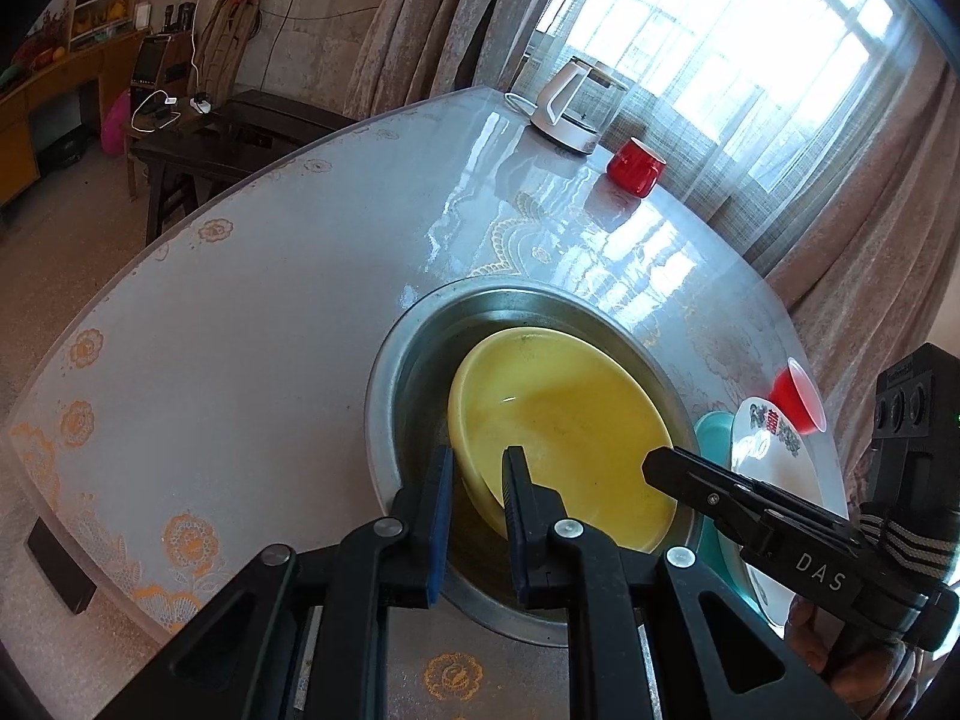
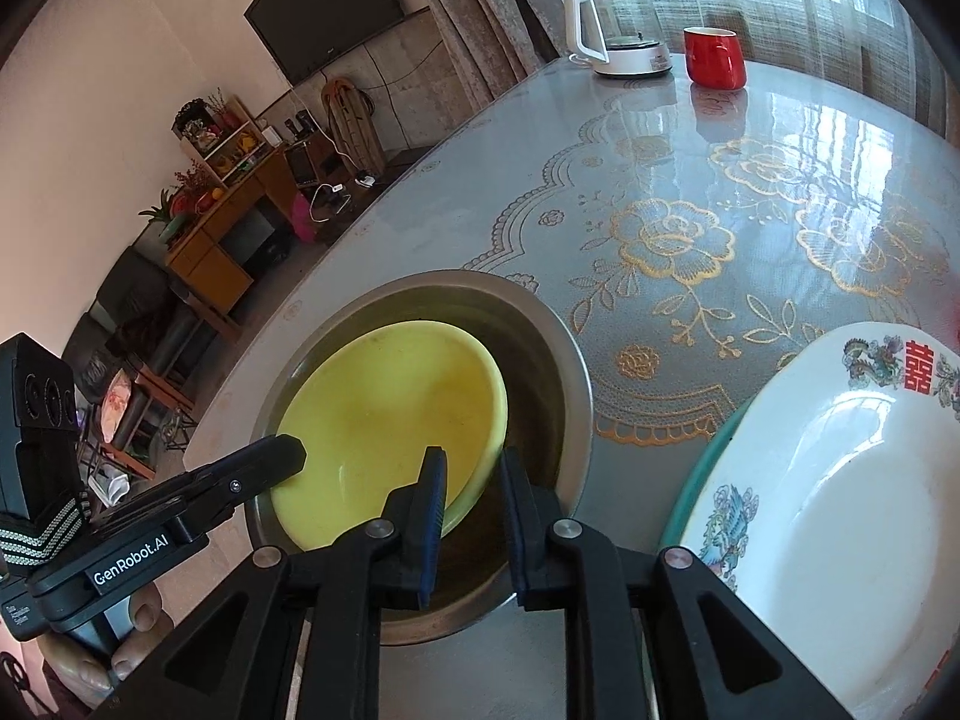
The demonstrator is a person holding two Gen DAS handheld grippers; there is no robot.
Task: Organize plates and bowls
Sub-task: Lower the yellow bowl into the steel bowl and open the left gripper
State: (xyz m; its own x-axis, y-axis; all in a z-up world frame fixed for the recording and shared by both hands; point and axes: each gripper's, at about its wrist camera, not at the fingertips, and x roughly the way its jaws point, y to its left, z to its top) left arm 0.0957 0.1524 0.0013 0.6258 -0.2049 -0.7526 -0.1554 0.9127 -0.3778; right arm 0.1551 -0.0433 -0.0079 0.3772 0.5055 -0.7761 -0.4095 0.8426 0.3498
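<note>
both tongs, left (image 1: 477,468) and right (image 2: 474,471), narrowly straddle the yellow bowl's (image 1: 564,420) rim (inside a steel basin (image 1: 408,360)).

- Table (image 2: 690,312): glossy grey cover with gold flower and lace pattern.
- Metal basin (image 2: 570,372): stands on the table near its front edge.
- Kettle (image 2: 618,24) and red mug (image 2: 717,57): side by side at the far edge.
- Teal dish (image 2: 696,480): beside the basin, under a white plate (image 2: 840,510).
</note>
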